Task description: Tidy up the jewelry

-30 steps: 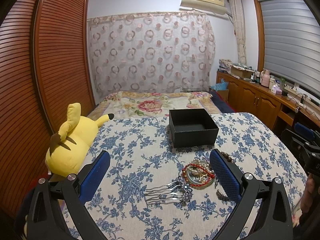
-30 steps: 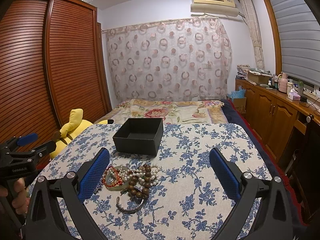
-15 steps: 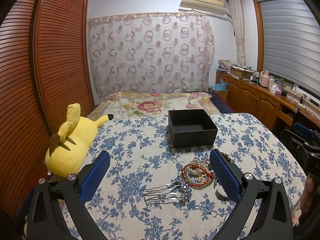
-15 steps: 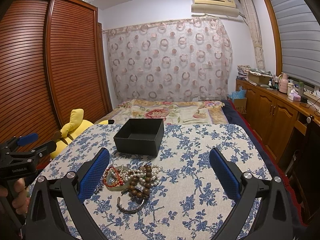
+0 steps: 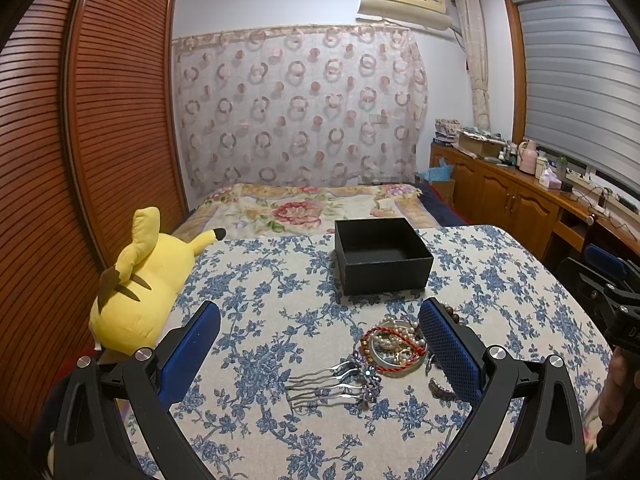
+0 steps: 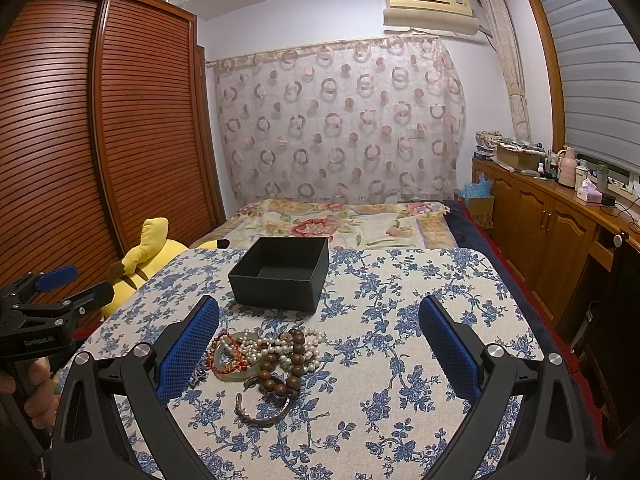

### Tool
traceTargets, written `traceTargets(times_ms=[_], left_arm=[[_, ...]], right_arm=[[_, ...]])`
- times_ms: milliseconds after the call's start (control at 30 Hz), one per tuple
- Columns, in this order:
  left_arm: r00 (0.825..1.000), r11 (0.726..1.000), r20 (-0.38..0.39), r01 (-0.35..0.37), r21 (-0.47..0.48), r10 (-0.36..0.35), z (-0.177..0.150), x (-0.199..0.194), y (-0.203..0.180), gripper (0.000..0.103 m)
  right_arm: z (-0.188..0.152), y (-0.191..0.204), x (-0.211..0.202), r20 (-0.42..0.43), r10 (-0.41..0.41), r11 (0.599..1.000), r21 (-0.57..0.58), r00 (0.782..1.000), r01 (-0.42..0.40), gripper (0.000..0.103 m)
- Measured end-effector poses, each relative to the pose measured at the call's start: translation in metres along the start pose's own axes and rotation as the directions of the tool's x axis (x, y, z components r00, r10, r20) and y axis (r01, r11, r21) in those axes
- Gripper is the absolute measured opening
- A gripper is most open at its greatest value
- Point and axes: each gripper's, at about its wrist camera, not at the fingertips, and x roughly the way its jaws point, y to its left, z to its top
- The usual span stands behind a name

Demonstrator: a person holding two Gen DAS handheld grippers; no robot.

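Observation:
An empty black box (image 5: pixel 383 255) stands open on the blue-flowered tablecloth; it also shows in the right wrist view (image 6: pixel 281 274). In front of it lies a jewelry pile (image 5: pixel 394 342) of pearls, red cord and a bangle, with silver hair combs (image 5: pixel 332 385) to its left. In the right wrist view the pile (image 6: pixel 264 354) includes brown wooden beads (image 6: pixel 294 354) and a dark bracelet (image 6: pixel 262 410). My left gripper (image 5: pixel 320 352) is open above the combs. My right gripper (image 6: pixel 319 350) is open above the pile. Both are empty.
A yellow plush toy (image 5: pixel 140 284) lies at the table's left edge. A bed (image 5: pixel 308 210) with a floral cover is behind the table. Wooden cabinets (image 6: pixel 560 232) run along the right wall. A slatted wardrobe (image 5: pixel 80 160) is on the left.
Both views have shifted very slightly; the jewelry and box have not moved and both grippers stay open.

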Motion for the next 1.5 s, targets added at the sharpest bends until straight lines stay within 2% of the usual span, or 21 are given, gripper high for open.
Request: traceTargets(times_ms=[833, 1200, 1367, 1500], left_arm=[[1.000, 1.000, -0.010, 0.001, 0.003, -0.001, -0.007, 0.001, -0.005, 0.097], [0.995, 1.000, -0.103, 0.013, 0.007, -0.012, -0.029, 0.030, 0.010, 0.097], [0.987, 0.999, -0.157, 0.036, 0.007, -0.034, -0.043, 0.046, 0.018, 0.097], [0.976, 0.998, -0.205, 0.070, 0.010, -0.066, -0.056, 0.060, 0.020, 0.097]], right_arm=[[-0.001, 0.003, 0.004, -0.006, 0.007, 1.000, 0.000, 1.000, -0.007, 0.101], [-0.023, 0.002, 0.025, -0.063, 0.050, 0.999, -0.015, 0.997, -0.051, 0.101], [-0.035, -0.001, 0.039, -0.102, 0.055, 0.998, -0.024, 0.993, -0.057, 0.100], [-0.045, -0.003, 0.051, -0.141, 0.060, 0.997, -0.035, 0.988, -0.066, 0.095]])
